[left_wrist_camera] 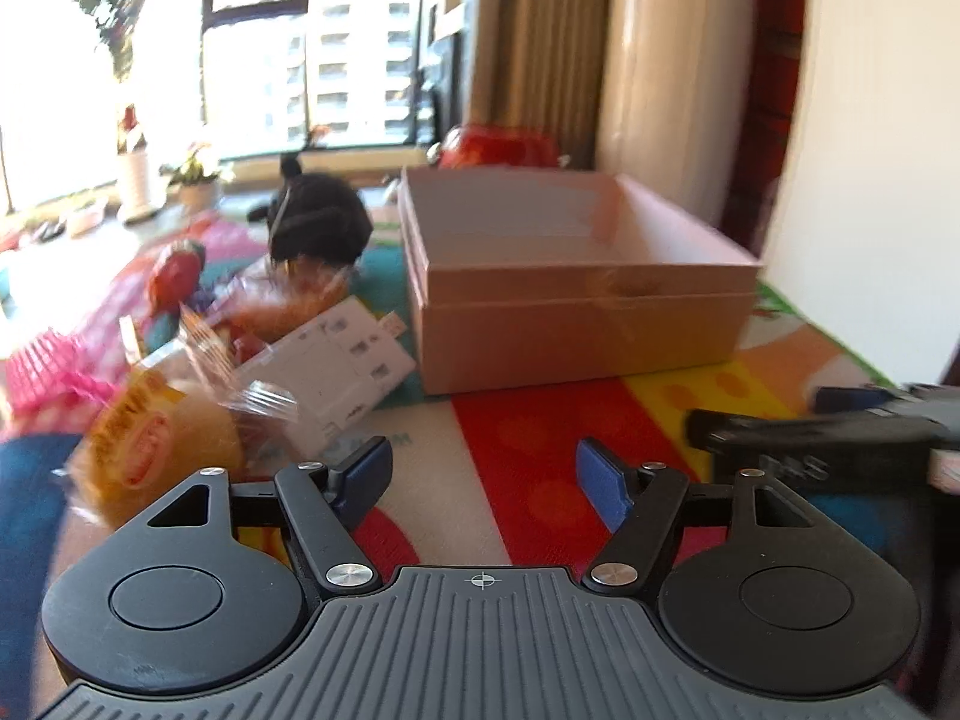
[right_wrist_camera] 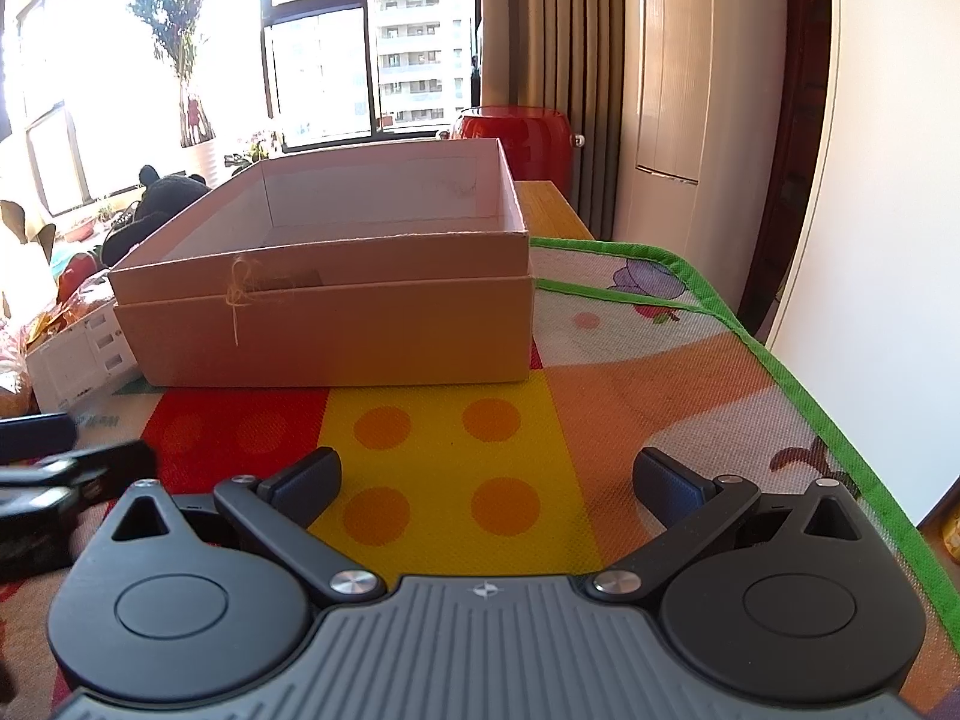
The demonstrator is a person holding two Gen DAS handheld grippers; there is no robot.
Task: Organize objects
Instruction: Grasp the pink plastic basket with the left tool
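your left gripper (left_wrist_camera: 480, 474) sits low in the centre of the left wrist view with its jaws spread wide and nothing between them; under the gap you see only the colourful play mat (left_wrist_camera: 540, 438). your right gripper (right_wrist_camera: 486, 480) is also low centre in its own view, jaws apart and empty, over the yellow panel of the mat with orange dots.

the open pink box (left_wrist_camera: 576, 276) stands on the mat in the middle right of the left view, and in the middle of the right view, left of centre. what you can see of its inside looks bare, though the near wall hides part of the floor.

the things to sort are piled at the left of the left view: a wrapped yellow pastry (left_wrist_camera: 162, 450) at lower left just beside your left finger, a second wrapped snack (left_wrist_camera: 288, 300) above it, a white power strip (left_wrist_camera: 342, 372) lying between the snacks and the box, a strawberry toy (left_wrist_camera: 177, 276) further up left, a pink comb-like item (left_wrist_camera: 42, 372) at the left edge, and a black plush toy (left_wrist_camera: 318, 216) behind them, near the box's far left corner. this view is blurred, so the labels are unreadable.

a red stool (right_wrist_camera: 516, 144) stands behind the box, in front of the curtain (right_wrist_camera: 552, 60).
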